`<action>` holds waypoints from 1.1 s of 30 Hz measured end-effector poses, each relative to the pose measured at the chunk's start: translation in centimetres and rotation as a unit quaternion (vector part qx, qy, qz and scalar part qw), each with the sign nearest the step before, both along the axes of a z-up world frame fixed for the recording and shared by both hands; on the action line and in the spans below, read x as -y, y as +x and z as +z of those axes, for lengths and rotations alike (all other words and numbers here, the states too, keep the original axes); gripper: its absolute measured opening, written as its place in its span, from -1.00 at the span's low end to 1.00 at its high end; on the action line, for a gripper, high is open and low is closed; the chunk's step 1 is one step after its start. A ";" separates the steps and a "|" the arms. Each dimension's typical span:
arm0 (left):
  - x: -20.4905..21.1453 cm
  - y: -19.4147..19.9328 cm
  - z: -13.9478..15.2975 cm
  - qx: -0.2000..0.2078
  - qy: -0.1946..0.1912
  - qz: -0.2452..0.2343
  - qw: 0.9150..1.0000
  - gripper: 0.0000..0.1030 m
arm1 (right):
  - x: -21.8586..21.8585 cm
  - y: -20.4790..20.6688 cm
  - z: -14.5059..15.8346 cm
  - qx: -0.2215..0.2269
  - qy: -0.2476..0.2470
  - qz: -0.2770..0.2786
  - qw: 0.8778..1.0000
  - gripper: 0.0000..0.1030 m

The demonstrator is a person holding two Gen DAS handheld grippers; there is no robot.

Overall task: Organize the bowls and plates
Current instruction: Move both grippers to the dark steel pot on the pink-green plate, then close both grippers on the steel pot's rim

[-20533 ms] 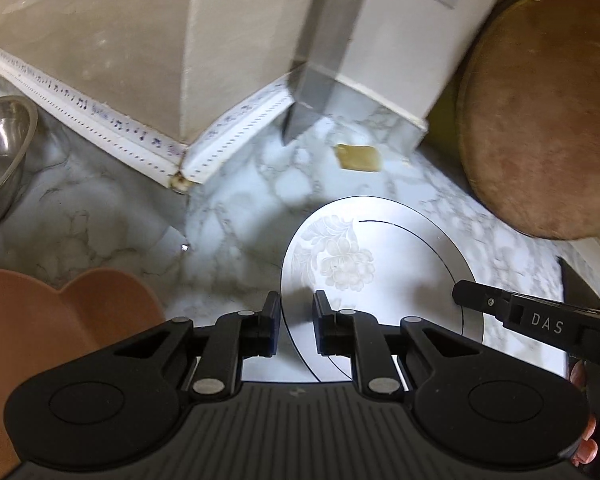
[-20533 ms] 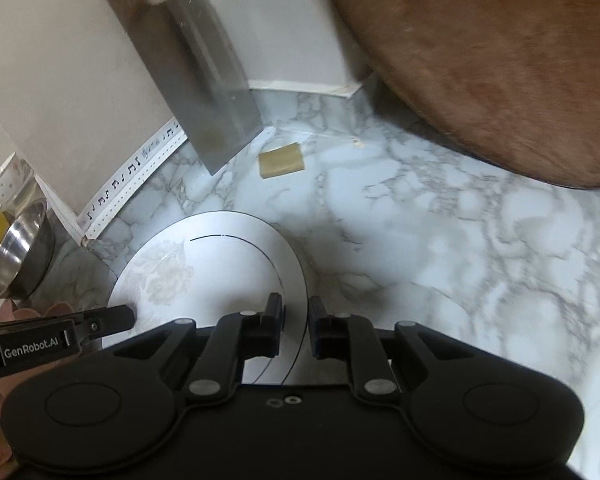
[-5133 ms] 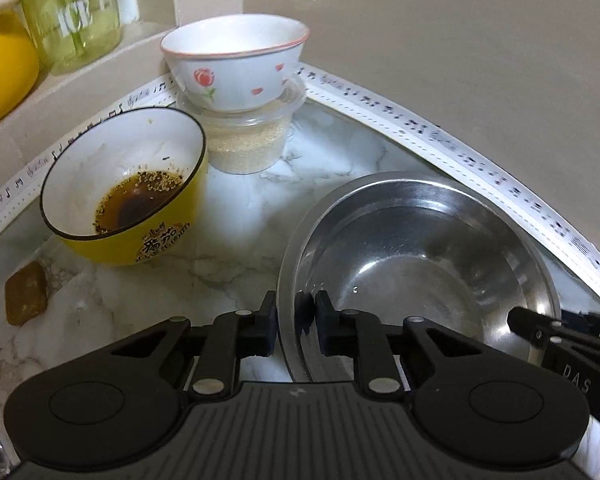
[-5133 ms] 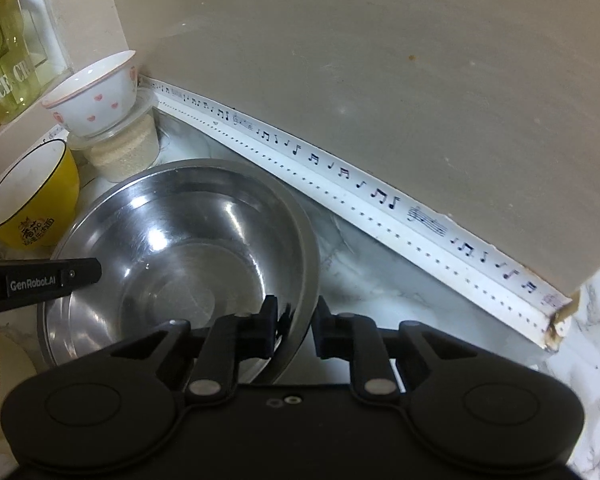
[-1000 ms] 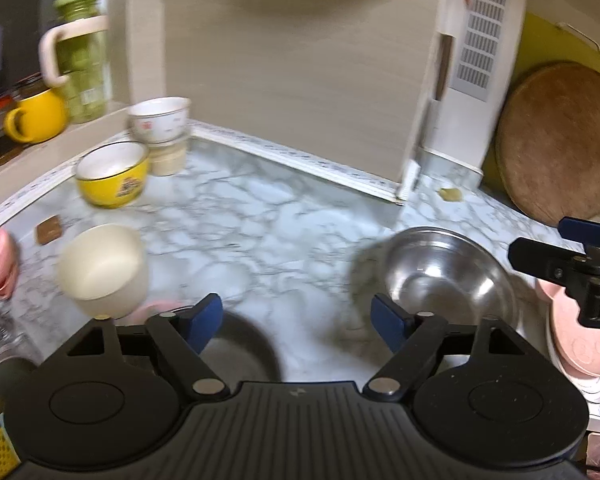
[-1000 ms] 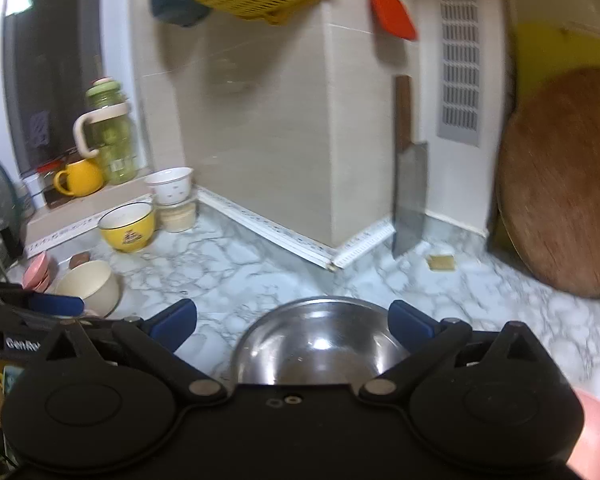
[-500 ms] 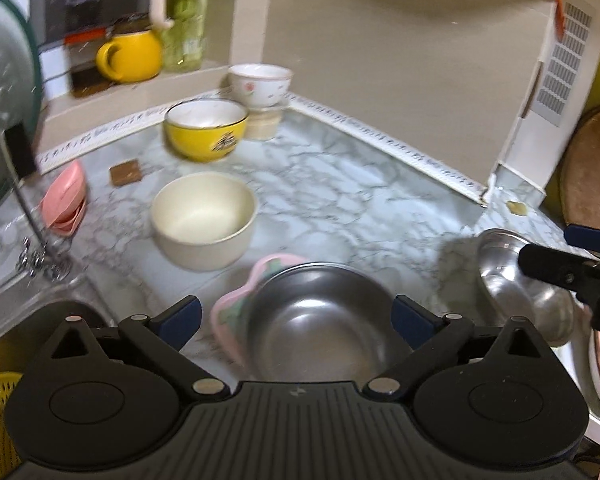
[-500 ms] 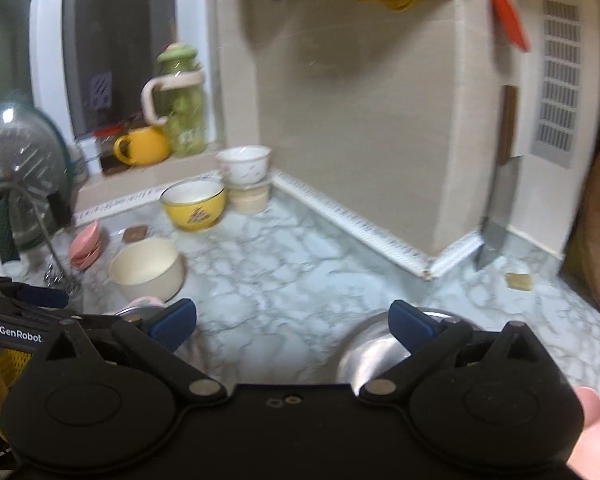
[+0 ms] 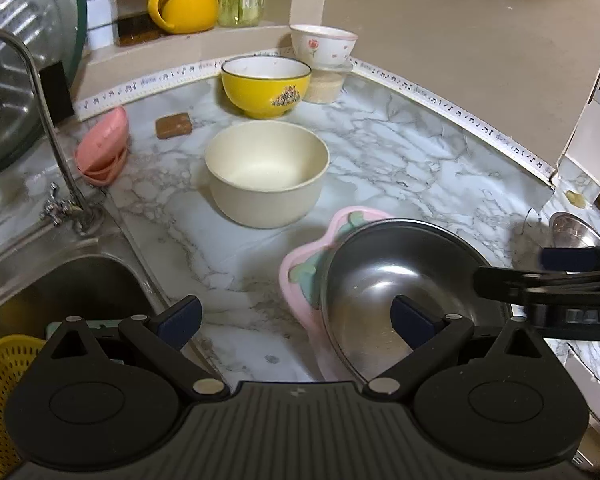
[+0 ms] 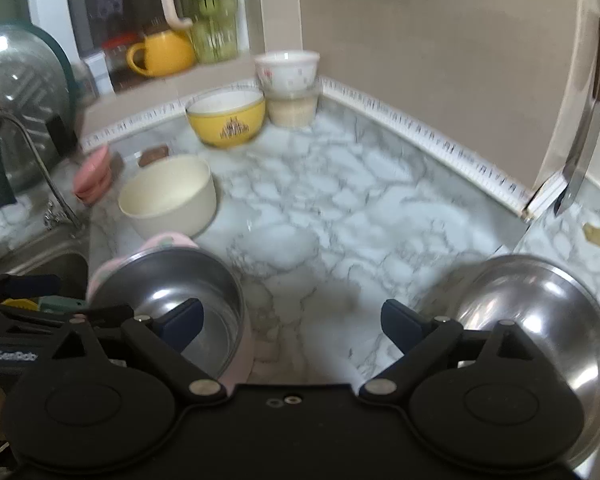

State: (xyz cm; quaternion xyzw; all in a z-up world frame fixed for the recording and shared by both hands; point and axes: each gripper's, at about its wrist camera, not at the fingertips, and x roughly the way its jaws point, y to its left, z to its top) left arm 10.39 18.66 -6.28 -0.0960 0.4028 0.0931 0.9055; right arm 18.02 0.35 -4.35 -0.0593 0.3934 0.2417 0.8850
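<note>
We hold the left gripper [image 9: 296, 314] above the marble counter [image 9: 380, 160] with its fingers spread wide and nothing between them; its right finger hangs over the steel bowl [image 9: 400, 280], which sits on a pink flower-shaped plate [image 9: 300, 276] close to the sink [image 9: 60, 280]. Our right gripper [image 10: 292, 316] has its jaws closing, yet only bare counter lies between them and they grasp nothing. From the right wrist view a second steel bowl [image 10: 540, 320] rests on the counter under the right finger, well apart from the first one. Further back stands a cream bowl [image 9: 266, 174], empty and upright, near the pink plate but not touching it. Behind it a yellow bowl [image 9: 266, 86] sits near the wall, just beside a clear tub [image 9: 324, 84] that carries a small white flowered bowl [image 9: 324, 44] on top. A small stack of pink dishes [image 9: 102, 148] lies beside the tap [image 9: 40, 120], and a brown block [image 9: 173, 125] lies between that stack and the yellow bowl. On the ledge above stands a yellow mug [image 9: 184, 6].
</note>
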 end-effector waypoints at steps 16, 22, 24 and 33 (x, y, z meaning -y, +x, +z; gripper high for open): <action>1.0 0.2 -0.7 -0.046 -0.052 -0.007 0.998 -0.33 | -3.2 1.3 -1.5 -0.028 -0.024 0.035 0.999 -0.10; 1.3 0.1 -0.6 -0.049 -0.047 -0.002 0.998 -0.52 | -3.6 0.9 -1.6 -0.026 -0.032 0.043 0.998 -0.52; 1.3 0.2 -0.6 -0.050 -0.045 0.000 0.998 -0.58 | -3.7 0.8 -1.7 -0.024 -0.035 0.044 0.998 -0.61; 1.8 0.2 -0.4 -0.053 -0.036 -0.008 0.998 -0.69 | -3.3 0.0 -1.5 -0.020 -0.035 0.039 0.998 -0.81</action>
